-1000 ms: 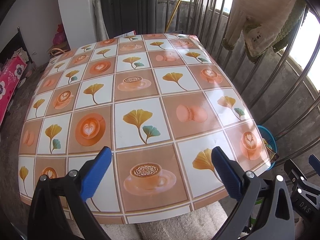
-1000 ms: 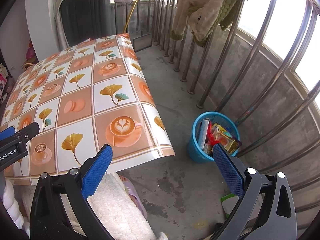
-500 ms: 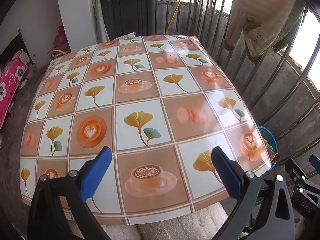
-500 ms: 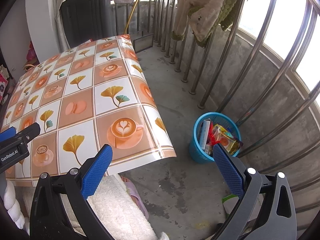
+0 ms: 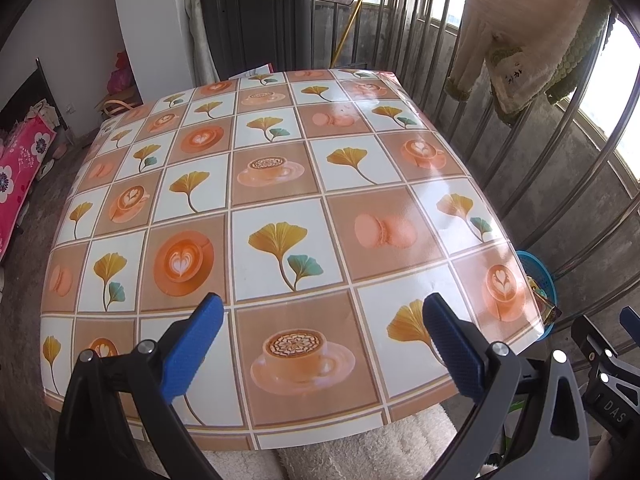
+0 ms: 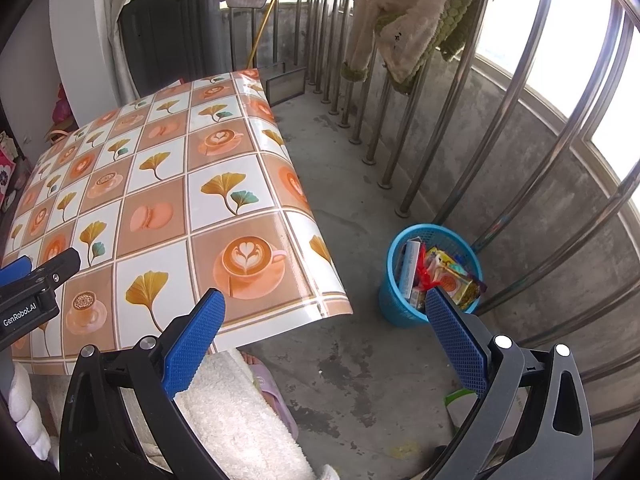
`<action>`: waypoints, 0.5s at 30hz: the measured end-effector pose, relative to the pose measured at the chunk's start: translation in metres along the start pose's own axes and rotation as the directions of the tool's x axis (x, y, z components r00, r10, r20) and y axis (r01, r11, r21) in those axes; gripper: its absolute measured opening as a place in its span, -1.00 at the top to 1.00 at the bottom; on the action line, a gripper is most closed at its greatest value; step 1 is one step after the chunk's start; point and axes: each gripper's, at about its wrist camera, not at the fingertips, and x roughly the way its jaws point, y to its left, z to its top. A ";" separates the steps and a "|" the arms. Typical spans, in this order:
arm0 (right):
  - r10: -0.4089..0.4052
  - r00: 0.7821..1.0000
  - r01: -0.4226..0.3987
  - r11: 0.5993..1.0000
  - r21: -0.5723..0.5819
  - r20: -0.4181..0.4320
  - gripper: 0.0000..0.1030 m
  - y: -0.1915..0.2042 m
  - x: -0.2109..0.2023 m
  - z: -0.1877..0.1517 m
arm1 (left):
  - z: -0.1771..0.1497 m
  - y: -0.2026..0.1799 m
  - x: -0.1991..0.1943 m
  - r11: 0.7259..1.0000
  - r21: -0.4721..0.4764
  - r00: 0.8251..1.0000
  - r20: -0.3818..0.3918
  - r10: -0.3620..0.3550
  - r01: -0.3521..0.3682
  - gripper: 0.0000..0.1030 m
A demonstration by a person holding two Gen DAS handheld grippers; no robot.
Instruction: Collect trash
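Note:
A blue plastic basket (image 6: 392, 304) stands on the concrete floor right of the table, filled with wrappers and small boxes (image 6: 444, 276). Its rim peeks out past the table's right edge in the left wrist view (image 5: 540, 276). My left gripper (image 5: 320, 340) is open and empty above the near edge of the table (image 5: 280, 208), which is covered in an orange and white patterned cloth with nothing lying on it. My right gripper (image 6: 324, 336) is open and empty, over the floor between the table corner (image 6: 328, 304) and the basket.
Steel railing bars (image 6: 452, 112) with a low concrete wall run along the right. Clothes (image 6: 408, 28) hang from the railing. A dark panel (image 5: 256, 24) stands behind the table. A white fluffy cloth (image 6: 240, 412) and a slipper (image 6: 272, 392) lie below the table's near edge.
Both views have shifted slightly, as if both grippers pulled back and rose a little. Both grippers stay open and empty.

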 end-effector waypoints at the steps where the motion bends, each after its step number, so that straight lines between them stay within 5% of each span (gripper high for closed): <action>1: 0.000 1.000 0.000 1.000 0.000 0.000 -0.87 0.000 0.000 0.000 | -0.001 -0.001 0.000 1.000 0.000 1.000 0.000 0.000 0.000 -0.89; 15: 0.002 1.000 -0.002 1.000 0.003 -0.001 -0.87 0.005 -0.001 0.002 | -0.002 0.003 0.001 1.000 -0.003 1.000 -0.006 0.007 -0.007 -0.89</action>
